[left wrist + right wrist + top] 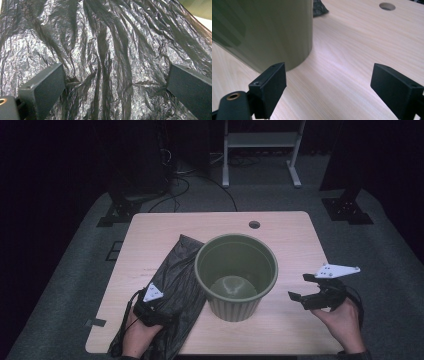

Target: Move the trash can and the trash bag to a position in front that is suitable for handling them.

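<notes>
The black bag (172, 285) lies flat and crumpled on the bench (290, 235), just left of the green bin (235, 275) and touching its side, with the near end hanging over the bench's front edge. The left hand-held gripper (150, 312) sits low on the bag with its jaws spread wide – in the left gripper view the film (105, 57) bunches into a few ridges between them, not yet pinched. The right hand-held gripper (302, 292) hovers right of the bin, jaws also apart and holding nothing; in its own view the bin wall (267, 32) stands close ahead on the left. The step in hand looks like taking hold of the bag to line the bin. To do it well, close the left jaws on one raised fold rather than on the flat sheet – thin film slips – and lift slowly so the layers part. The right one can best steady the rim, since the empty bin will likely tip or slide
</notes>
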`<state>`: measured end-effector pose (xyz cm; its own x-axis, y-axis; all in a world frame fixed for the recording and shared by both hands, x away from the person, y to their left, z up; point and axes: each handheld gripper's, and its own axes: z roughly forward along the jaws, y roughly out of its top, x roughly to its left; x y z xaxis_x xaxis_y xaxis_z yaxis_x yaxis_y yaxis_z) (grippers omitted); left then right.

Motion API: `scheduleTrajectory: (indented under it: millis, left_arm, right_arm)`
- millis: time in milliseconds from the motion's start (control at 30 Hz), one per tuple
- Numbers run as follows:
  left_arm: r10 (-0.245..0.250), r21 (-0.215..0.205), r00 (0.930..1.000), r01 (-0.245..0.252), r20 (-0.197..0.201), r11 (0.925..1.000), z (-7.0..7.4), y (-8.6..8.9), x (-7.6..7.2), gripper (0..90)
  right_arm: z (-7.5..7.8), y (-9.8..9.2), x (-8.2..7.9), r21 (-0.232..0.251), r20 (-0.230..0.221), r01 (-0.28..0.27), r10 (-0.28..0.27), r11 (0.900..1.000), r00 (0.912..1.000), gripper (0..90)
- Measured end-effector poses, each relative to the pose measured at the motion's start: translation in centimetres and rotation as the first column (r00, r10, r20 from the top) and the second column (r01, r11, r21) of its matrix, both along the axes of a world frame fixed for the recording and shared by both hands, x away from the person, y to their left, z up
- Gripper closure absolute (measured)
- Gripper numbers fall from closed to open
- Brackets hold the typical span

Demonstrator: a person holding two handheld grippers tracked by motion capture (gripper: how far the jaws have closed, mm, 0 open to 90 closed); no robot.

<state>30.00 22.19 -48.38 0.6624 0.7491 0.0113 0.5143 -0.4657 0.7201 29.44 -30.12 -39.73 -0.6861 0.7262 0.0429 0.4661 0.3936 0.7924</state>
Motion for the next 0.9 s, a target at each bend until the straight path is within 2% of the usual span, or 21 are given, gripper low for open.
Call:
scheduleTrajectory:
  millis: [67,300,367,433,500,767,800,900]
  left_arm:
    - [0.0,0.0,1.0,0.0,0.0,1.0,0.0,0.0,0.0,0.8]
    - [0.0,0.0,1.0,0.0,0.0,1.0,0.0,0.0,0.0,0.8]
    - [0.0,0.0,1.0,0.0,0.0,1.0,0.0,0.0,0.0,0.8]
    - [0.0,0.0,1.0,0.0,0.0,1.0,0.0,0.0,0.0,0.8]
    - [0.0,0.0,1.0,0.0,0.0,1.0,0.0,0.0,0.0,0.8]
    - [0.0,0.0,1.0,0.0,0.0,1.0,0.0,0.0,0.0,0.8]
    - [0.0,0.0,1.0,0.0,0.0,1.0,0.0,0.0,0.0,0.8]
    - [0.0,0.0,1.0,0.0,0.0,1.0,0.0,0.0,0.0,0.8]
  right_arm:
    - [-0.3,0.0,-0.1,-0.003,-0.001,0.002,-0.002,1.0,1.0,12.3]
    - [-3.4,-0.3,-0.6,-0.024,-0.007,0.028,-0.028,0.999,0.9996,12.3]
    - [-4.6,-0.4,-0.8,-0.031,-0.009,0.035,-0.035,0.999,0.9993,12.2]
    - [-5.1,-0.4,-0.9,-0.043,-0.014,0.036,-0.036,0.998,0.9992,12.2]
    - [-6.2,-0.5,-1.1,-0.071,-0.022,0.039,-0.041,0.997,0.9989,12.1]
    - [-8.4,-1.2,-1.5,-0.096,-0.045,0.057,-0.062,0.994,0.9971,11.6]
    - [-8.7,-1.3,-1.5,-0.117,-0.034,0.062,-0.066,0.991,0.9972,11.6]
    - [-8.7,-1.4,-1.4,-0.128,-0.016,0.069,-0.072,0.989,0.9973,11.7]
